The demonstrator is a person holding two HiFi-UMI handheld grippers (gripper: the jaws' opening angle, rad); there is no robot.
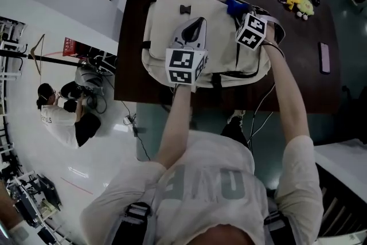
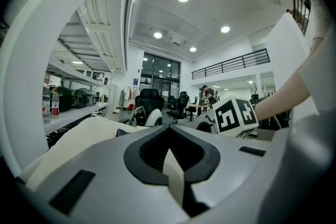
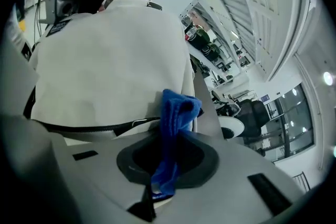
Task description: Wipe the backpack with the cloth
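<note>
From overhead, the cream backpack [image 1: 166, 26] lies flat on the dark table [image 1: 298, 66], filling the near-left part of it, with a plush toy [image 1: 299, 0] well apart at the far right. The left gripper [image 1: 198, 21] is laid across the middle of the bag, forearm reaching straight out from the body, likely to pin it so it does not slide under the rubbing. The right gripper [image 1: 234, 8] sits at the bag's upper right corner, arm stretched long and angled down, with the blue cloth [image 1: 233, 6] at its tip against the fabric. In the left gripper view, those tongs are clenched together with nothing in them and point nearly level over the pale bag surface [image 2: 79, 136]. The right gripper view shows its tongs nipped on a fold of the cloth [image 3: 176, 113], whose bunched end sticks out forward onto the backpack panel [image 3: 105, 71], ready to wipe.
</note>
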